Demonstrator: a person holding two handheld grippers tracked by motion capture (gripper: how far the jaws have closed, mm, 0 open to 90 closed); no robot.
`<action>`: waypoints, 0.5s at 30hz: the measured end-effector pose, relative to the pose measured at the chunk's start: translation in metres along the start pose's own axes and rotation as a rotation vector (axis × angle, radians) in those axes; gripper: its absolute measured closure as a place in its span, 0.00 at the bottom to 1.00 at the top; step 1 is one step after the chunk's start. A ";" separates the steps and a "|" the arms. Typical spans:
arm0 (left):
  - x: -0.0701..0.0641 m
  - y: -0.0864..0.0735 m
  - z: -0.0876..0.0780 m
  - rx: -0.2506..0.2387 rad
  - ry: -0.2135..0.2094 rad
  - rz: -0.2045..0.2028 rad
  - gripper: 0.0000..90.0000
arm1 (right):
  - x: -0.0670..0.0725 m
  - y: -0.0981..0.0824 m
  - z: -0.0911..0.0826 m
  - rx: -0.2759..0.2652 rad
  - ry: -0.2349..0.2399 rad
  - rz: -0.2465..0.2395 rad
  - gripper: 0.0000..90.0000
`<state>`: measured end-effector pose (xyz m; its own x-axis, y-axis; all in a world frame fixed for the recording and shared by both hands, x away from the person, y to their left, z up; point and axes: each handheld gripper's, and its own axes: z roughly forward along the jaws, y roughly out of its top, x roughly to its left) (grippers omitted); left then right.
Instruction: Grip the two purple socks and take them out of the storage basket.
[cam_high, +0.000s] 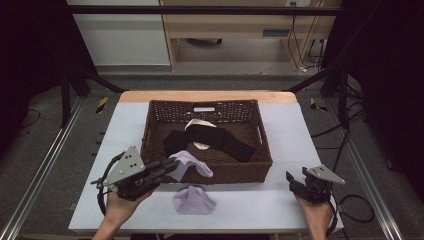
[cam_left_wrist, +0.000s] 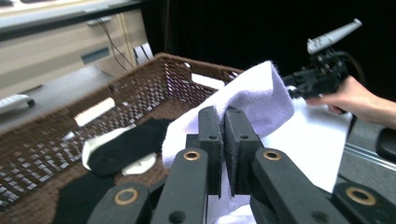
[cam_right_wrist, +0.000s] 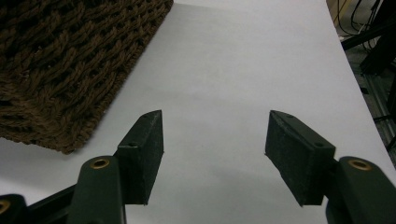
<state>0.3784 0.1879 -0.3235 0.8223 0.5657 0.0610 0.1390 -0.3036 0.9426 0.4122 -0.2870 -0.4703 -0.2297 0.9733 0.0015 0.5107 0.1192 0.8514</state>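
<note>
at the basket (cam_high: 150, 131) rim, left gripper (cam_high: 172, 166) pinches a lilac cloth (cam_high: 192, 164); right gripper (cam_right_wrist: 212, 154) gapes wide.

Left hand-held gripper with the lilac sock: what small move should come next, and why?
Probably carry it forward over the basket rim and release. The left hand-held gripper is shut on a lilac sock at the near wall, black socks already lie inside, and a second lilac sock waits on the table.
</note>
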 end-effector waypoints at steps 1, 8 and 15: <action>-0.002 -0.003 0.001 0.011 -0.007 0.000 0.95 | 0.000 0.000 0.000 0.001 0.001 0.003 0.41; -0.010 -0.029 0.011 0.104 -0.033 -0.016 0.95 | 0.000 -0.001 0.000 0.001 0.000 0.001 0.41; -0.010 -0.056 0.024 0.196 -0.040 -0.048 0.95 | 0.000 -0.002 0.000 0.010 0.002 0.001 0.41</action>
<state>0.3753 0.1809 -0.3848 0.8331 0.5532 0.0004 0.2801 -0.4224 0.8620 0.4117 -0.2873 -0.4718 -0.2311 0.9729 0.0035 0.5189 0.1202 0.8463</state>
